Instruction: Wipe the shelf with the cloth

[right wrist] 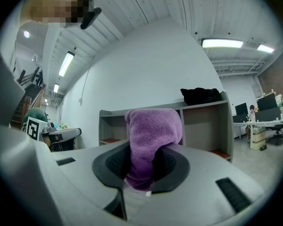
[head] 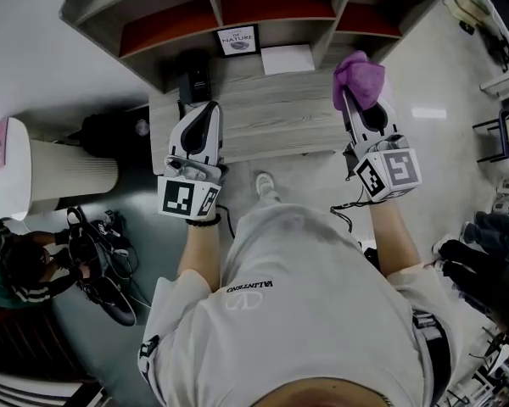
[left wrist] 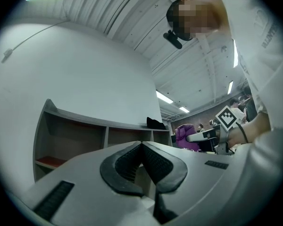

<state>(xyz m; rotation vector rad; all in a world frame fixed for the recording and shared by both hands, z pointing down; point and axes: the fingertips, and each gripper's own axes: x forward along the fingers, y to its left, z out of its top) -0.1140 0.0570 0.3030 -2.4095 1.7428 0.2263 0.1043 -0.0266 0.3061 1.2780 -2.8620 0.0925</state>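
A grey shelf unit (head: pixel 271 113) with a wood-grain top and reddish-floored compartments stands in front of me. My right gripper (head: pixel 353 91) is shut on a purple cloth (head: pixel 359 76), held bunched above the right part of the shelf top. In the right gripper view the cloth (right wrist: pixel 153 135) sticks up between the pads of the right gripper (right wrist: pixel 142 150), with the shelf (right wrist: pixel 203 124) beyond. My left gripper (head: pixel 206 113) hovers over the left part of the top, shut with nothing in it. The left gripper view shows the left gripper (left wrist: pixel 141 144) with its jaws meeting, the shelf (left wrist: pixel 80 135) and the cloth (left wrist: pixel 183 135).
On the shelf top stand a black object (head: pixel 193 76), a small framed sign (head: pixel 237 39) and a white sheet (head: pixel 287 58). A ribbed white cylinder (head: pixel 68 176) and a seated person (head: pixel 17 265) with black gear are at the left. Chairs stand at the right edge.
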